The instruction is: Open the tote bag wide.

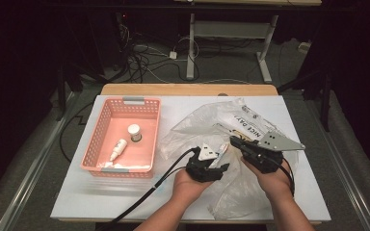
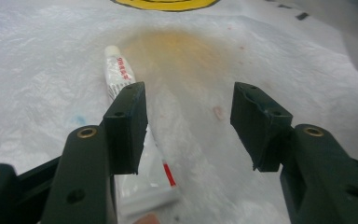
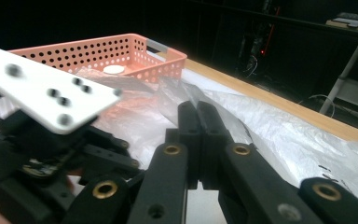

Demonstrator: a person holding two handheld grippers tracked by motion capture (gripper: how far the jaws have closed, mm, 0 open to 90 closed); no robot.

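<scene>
A crumpled clear plastic bag [image 1: 207,120] printed "NICE DAY" lies right of the table's middle. My right gripper [image 1: 233,141] is shut, and its jaws [image 3: 198,112] pinch a fold of the bag's film [image 3: 270,135]. My left gripper [image 1: 219,161] sits close beside it, low over the bag, open. In the left gripper view a white tube [image 2: 119,74] with red print lies on the white film [image 2: 261,56]. The tube runs partly under the left jaw, and the gap of the left gripper [image 2: 189,91] holds nothing.
A pink perforated basket [image 1: 94,139] stands on the left of the white tabletop. It holds a small white jar [image 1: 134,132] and a small white bottle [image 1: 119,149]. Cables trail from both grippers toward the front edge. A wooden strip borders the table's far side.
</scene>
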